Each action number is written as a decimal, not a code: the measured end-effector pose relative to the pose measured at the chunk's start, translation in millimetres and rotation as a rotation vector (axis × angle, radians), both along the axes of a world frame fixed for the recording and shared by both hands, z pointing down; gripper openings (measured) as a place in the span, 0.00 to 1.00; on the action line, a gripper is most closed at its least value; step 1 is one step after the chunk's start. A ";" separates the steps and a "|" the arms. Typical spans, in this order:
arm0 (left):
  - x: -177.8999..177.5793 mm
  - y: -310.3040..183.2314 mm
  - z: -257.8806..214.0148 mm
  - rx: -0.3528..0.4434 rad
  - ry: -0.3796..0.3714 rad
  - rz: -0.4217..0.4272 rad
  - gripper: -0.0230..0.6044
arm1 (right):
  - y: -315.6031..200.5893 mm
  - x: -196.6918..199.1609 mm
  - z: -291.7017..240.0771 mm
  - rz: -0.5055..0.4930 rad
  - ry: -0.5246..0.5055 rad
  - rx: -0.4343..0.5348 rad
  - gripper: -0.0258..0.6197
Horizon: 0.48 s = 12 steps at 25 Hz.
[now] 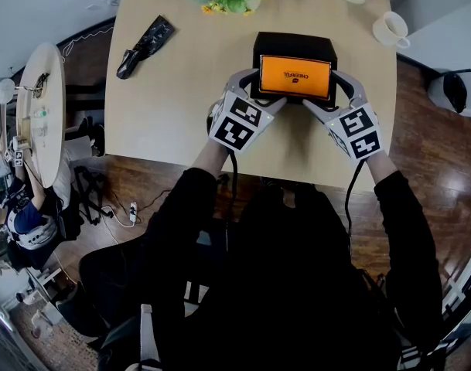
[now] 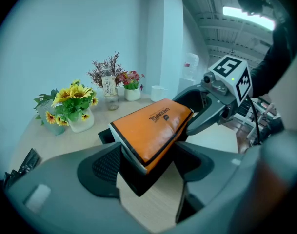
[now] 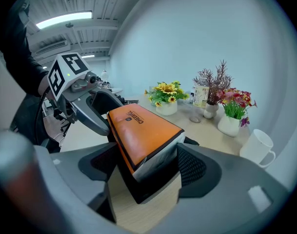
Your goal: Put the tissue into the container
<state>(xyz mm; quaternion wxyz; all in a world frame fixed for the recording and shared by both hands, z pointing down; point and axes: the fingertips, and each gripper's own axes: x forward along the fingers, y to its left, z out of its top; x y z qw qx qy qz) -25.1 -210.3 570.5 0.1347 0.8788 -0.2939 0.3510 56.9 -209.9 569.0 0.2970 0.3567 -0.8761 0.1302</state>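
In the head view, we observed the orange tissue pack point(image 1: 295, 76) sitting in the black container point(image 1: 294, 45) on the bench point(image 1: 173, 99). The left claw point(image 1: 267, 90) and right claw point(image 1: 320, 90) were at its opposite ends. The left gripper view added the pad contact: jaws clamped on the tilted pack's white-sided end. The right gripper view showed a matching grip and the dark print on its top.
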 end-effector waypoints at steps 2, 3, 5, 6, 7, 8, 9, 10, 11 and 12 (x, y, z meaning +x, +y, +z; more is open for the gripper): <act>0.5 0.6 -0.7 0.007 -0.002 0.002 0.54 | 0.3 -0.2 -0.8 -0.005 0.004 0.002 0.63; 1.3 0.8 -1.4 0.015 -0.003 0.007 0.55 | 0.4 -0.1 -1.8 -0.006 0.010 0.011 0.64; 2.8 0.7 -3.8 0.031 -0.001 0.013 0.55 | 0.1 0.6 -4.4 -0.003 0.026 0.038 0.65; 3.5 0.7 -5.3 0.039 0.002 0.013 0.55 | 0.1 0.7 -5.4 -0.002 0.035 0.050 0.66; 4.1 1.0 -6.4 0.046 0.006 0.012 0.55 | 0.4 0.3 -5.8 -0.003 0.042 0.058 0.66; 4.7 1.4 -7.0 0.050 0.008 0.010 0.55 | 1.1 -0.4 -5.8 -0.004 0.045 0.062 0.67; 5.3 1.9 -7.0 0.053 0.008 0.010 0.55 | 1.8 -1.2 -5.5 -0.006 0.045 0.062 0.67; 6.2 2.5 -6.9 0.054 0.007 0.009 0.55 | 2.5 -1.5 -5.0 -0.006 0.042 0.060 0.67; 7.0 3.0 -6.8 0.055 0.005 0.010 0.55 | 3.2 -1.4 -4.8 -0.006 0.039 0.059 0.67; 7.8 3.5 -7.2 0.057 0.004 0.010 0.55 | 3.8 -0.9 -4.9 -0.005 0.038 0.058 0.67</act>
